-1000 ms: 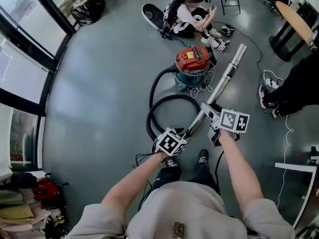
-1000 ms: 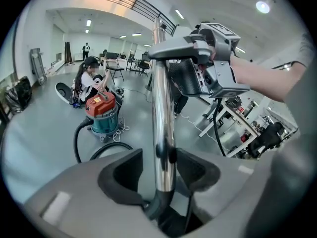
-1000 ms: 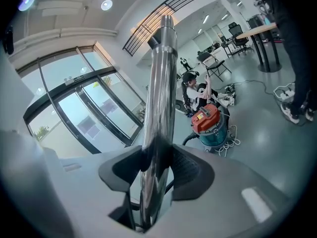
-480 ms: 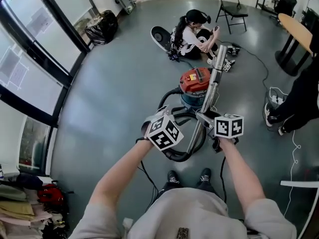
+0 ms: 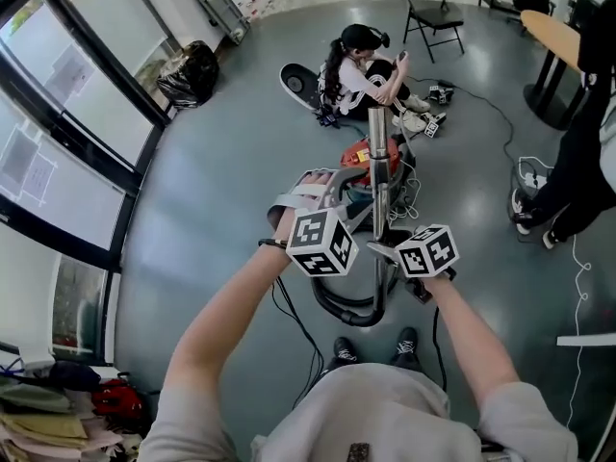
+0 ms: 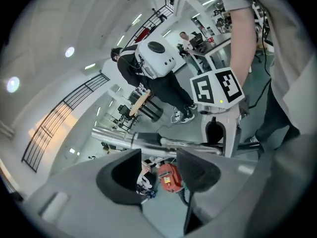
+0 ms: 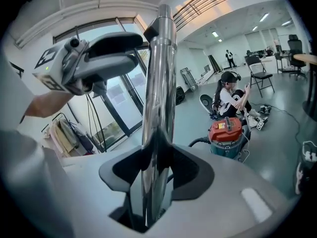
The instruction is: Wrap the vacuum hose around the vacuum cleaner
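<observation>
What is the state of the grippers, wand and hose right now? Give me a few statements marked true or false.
1. The right gripper is shut on the metal wand. True.
2. The left gripper is clamped on the black hose. False: its jaws stand apart with nothing between them, and the wand crosses just beyond their tips.
3. The wand lies flat on the floor. False: it is lifted off the floor, held in the right gripper.
4. The hose curves in a loop between the person's feet and the vacuum cleaner, not wrapped around it. True.
5. A person sits on the floor beyond the vacuum cleaner. True.
</observation>
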{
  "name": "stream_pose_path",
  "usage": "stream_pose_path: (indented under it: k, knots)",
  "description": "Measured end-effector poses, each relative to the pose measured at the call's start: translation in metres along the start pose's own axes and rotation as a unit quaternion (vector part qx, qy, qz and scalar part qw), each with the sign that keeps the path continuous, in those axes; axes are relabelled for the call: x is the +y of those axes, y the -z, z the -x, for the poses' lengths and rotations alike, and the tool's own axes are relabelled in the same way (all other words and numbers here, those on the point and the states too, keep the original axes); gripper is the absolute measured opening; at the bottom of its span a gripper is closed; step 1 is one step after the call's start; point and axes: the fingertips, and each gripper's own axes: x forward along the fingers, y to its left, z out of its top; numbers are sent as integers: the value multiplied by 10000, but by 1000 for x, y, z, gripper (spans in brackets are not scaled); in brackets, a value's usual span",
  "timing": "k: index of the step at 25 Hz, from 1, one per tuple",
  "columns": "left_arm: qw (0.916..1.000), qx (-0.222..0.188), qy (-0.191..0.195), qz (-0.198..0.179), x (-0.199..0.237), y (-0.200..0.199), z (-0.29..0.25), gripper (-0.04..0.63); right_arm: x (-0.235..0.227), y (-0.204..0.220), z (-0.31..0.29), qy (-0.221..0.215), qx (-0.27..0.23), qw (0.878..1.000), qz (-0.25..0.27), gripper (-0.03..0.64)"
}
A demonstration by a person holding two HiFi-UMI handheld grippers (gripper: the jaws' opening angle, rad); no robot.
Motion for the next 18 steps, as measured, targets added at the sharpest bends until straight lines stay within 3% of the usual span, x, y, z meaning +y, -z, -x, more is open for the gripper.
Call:
stream_pose_path:
  k: [3,9,13,18]
  knots:
    - [9994,-36,45,-353,13,-15,0,229,-3,6,1,-54,176,9998,96,190]
    - [9949,-53,766,-657,-1,-43,-17,276,-8,19,9,-144,529,9978,361,190]
    - [9887,222,1074,-1021,-14,-39,-32,284,-7,27,8,-171,760,9949,644,190]
    - [9874,348,1469,-465,-17,-18,-28,293,-1,34,2,-235,953,9923,760,190]
